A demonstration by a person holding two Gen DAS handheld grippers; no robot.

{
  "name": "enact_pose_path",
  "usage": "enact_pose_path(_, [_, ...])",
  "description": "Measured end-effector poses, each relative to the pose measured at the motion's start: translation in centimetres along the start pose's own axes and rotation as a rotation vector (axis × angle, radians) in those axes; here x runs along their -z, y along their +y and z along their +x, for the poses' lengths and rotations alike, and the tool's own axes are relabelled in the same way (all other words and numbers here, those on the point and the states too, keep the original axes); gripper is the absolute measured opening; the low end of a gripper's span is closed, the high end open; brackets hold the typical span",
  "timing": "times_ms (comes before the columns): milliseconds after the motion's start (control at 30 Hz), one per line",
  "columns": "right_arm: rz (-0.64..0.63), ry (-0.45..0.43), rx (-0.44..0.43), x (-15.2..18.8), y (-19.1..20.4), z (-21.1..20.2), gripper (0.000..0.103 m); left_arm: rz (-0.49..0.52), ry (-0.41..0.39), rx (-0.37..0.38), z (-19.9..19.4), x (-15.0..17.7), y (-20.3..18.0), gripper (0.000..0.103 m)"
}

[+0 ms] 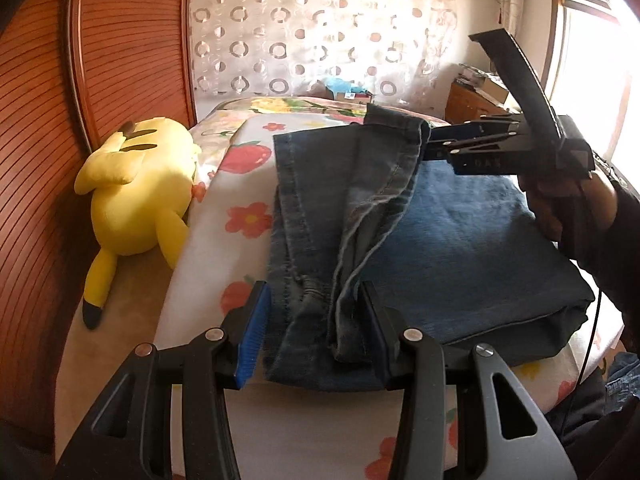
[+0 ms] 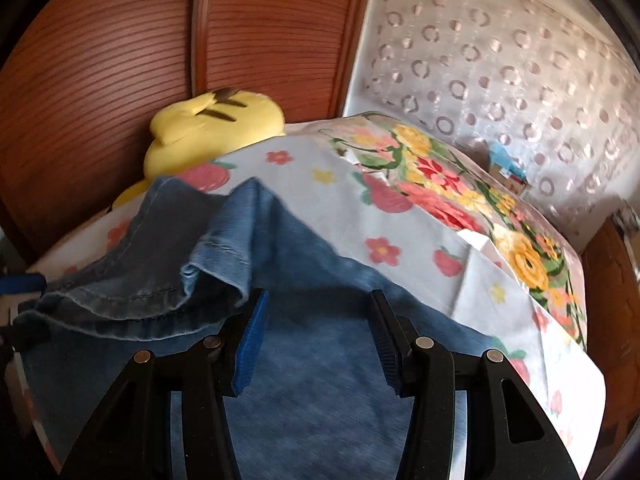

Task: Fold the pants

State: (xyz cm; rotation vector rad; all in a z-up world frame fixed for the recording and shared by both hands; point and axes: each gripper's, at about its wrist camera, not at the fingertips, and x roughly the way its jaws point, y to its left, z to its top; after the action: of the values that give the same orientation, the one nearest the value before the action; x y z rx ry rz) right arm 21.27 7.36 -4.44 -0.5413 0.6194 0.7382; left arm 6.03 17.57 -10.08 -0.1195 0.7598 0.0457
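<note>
**Two tongs at the jeans, both spread**

Your left tongs [image 1: 314,334] stand spread, with the near hem ends of the blue denim pants [image 1: 460,240] lying between the pads, not pinched. Your right tongs [image 2: 318,334] hover spread above the flat folded denim, just beside the far hems. The pants lie on the floral-sheeted bed [image 1: 244,184], near the yellow plush toy [image 1: 140,188] against the wooden slatted wall [image 1: 44,140].

Only legible text: faint letters "DAS" on side of right gripper [image 1: 434,146], at about 2 o'clock in left wrist view. Print on box [image 1: 354,96] at 12 o'clock too small to read. Nothing legible in right wrist view.
</note>
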Motion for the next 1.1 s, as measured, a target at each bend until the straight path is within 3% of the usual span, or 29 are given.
enact_pose_path(233, [-0.050, -0.051, -0.057, -3.0, 2.5, -0.4, 0.052, -0.023, -0.004, 0.004, -0.4, 0.4, 0.7, 0.046])
enact_pose_path(433, [0.034, -0.153, -0.081, -3.7, 1.5, -1.1, 0.052, -0.042, -0.022, -0.020, -1.1, 0.2, 1.4, 0.046])
enact_pose_path(500, [0.066, -0.150, -0.099, -3.5, 1.0, -1.3, 0.052, -0.041, -0.027, -0.030, -1.2, 0.1, 1.5, 0.046])
enact_pose_path(667, [0.121, -0.131, -0.088, -1.9, -1.2, -2.3, 0.052, -0.042, -0.036, -0.030, -1.4, -0.2, 1.5, 0.046])
enact_pose_path(1100, [0.239, -0.156, -0.030, 5.8, -3.5, -12.7, 0.052, 0.027, -0.075, 0.028, -2.3, -1.6, -2.2, 0.047])
